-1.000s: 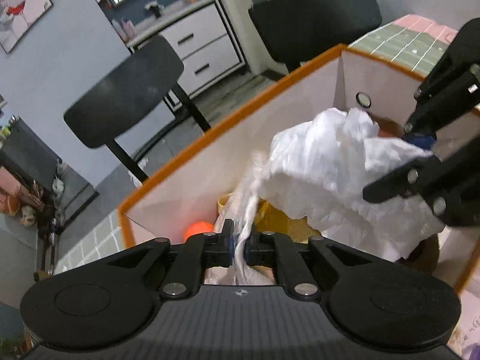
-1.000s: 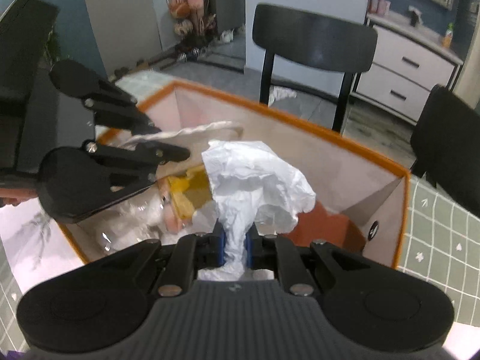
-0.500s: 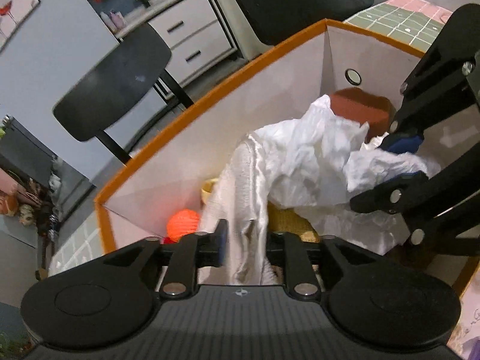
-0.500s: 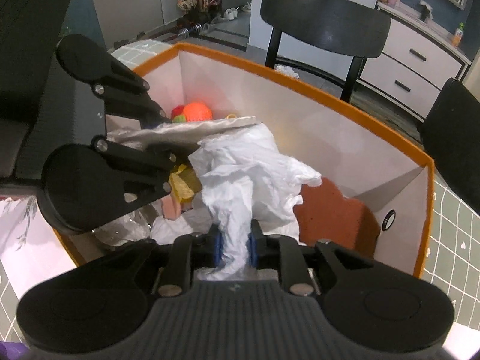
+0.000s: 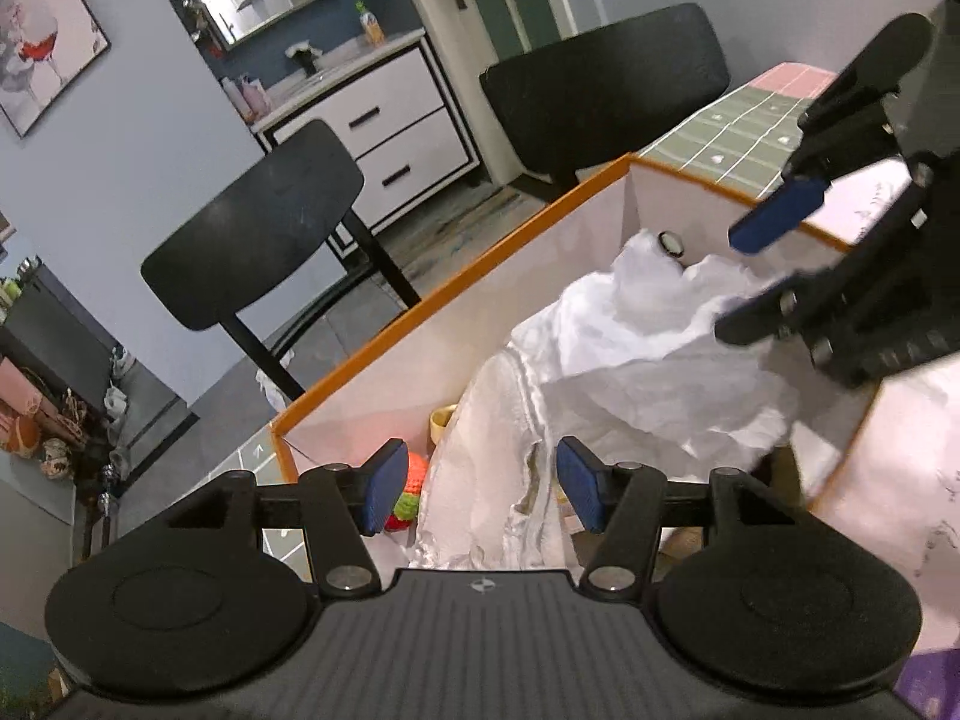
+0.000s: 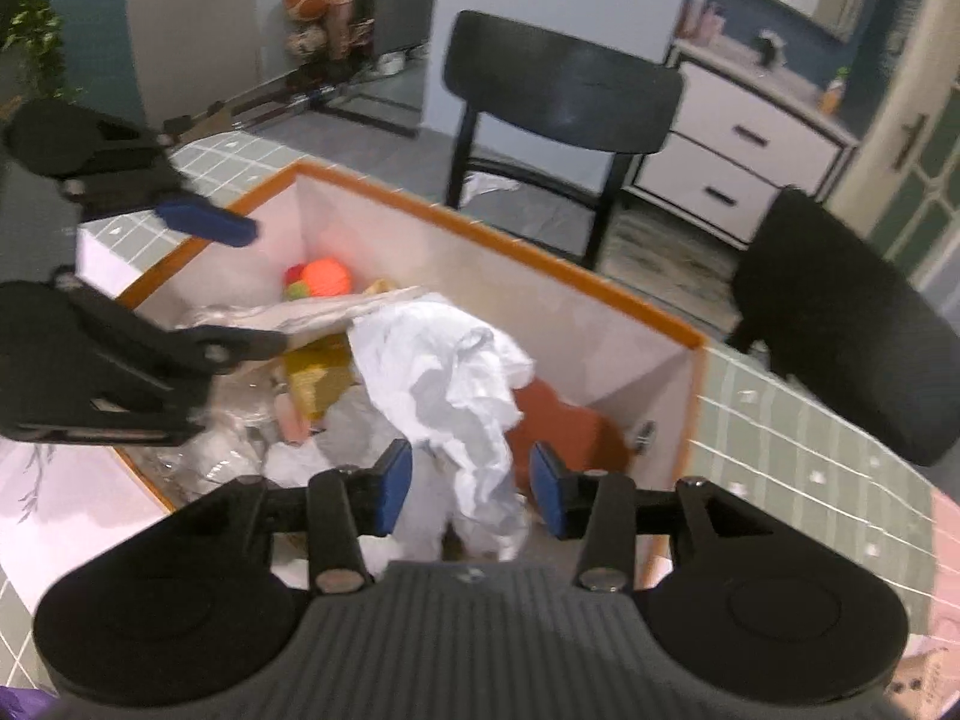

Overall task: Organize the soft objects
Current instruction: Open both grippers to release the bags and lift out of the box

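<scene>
A white crumpled cloth [image 5: 636, 348] [image 6: 456, 372] lies in an orange-rimmed white box [image 5: 456, 276] [image 6: 540, 264], on top of other soft things. My left gripper [image 5: 480, 492] is open over the cloth's near end, blue pads apart. My right gripper [image 6: 471, 486] is open too, with the cloth hanging loose between its pads. Each gripper shows in the other's view, the right one [image 5: 774, 258] and the left one [image 6: 222, 282]. An orange knitted ball [image 6: 324, 279] [image 5: 411, 483], a yellow item [image 6: 318, 372] and a rust-brown piece [image 6: 564, 426] lie in the box.
The box stands on a table with a green tiled cloth [image 6: 810, 450]. Two black chairs [image 5: 264, 228] [image 5: 606, 84] stand behind the table. A white drawer cabinet [image 5: 390, 120] is against the far wall.
Both grippers opened and let go of the white cloth, which dropped into the box. Both grippers have pulled back and up from the box.
</scene>
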Tool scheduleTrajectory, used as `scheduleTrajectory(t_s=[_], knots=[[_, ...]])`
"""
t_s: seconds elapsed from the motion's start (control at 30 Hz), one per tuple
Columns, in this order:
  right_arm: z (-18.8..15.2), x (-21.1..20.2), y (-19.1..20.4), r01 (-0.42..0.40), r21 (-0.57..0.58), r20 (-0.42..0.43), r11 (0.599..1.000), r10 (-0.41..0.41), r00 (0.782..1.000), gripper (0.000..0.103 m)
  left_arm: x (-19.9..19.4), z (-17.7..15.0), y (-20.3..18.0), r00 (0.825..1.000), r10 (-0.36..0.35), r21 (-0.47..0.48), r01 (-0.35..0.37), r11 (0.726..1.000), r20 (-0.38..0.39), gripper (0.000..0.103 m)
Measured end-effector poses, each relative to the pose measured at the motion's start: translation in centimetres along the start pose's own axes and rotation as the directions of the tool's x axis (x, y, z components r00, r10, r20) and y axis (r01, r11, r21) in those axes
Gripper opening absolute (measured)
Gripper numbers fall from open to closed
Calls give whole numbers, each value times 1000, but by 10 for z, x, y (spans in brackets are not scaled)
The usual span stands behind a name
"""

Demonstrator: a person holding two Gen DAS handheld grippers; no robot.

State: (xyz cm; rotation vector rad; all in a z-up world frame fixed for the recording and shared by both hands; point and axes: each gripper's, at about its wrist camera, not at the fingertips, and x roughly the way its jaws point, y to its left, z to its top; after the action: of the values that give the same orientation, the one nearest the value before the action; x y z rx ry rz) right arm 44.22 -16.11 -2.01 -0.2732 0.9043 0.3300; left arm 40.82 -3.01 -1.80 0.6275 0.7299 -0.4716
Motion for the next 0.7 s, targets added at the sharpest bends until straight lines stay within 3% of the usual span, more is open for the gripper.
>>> scheduleTrajectory(t_s=[0.4, 0.7], knots=[[-26, -55, -1, 32, -4, 14, 999, -32, 999, 44, -47, -10, -6, 998, -10, 9, 9, 1000, 61, 67], [-60, -88, 16, -3, -24, 29, 1000, 3, 1000, 44, -71, -49, -15, 995, -47, -10, 48, 999, 85, 68]])
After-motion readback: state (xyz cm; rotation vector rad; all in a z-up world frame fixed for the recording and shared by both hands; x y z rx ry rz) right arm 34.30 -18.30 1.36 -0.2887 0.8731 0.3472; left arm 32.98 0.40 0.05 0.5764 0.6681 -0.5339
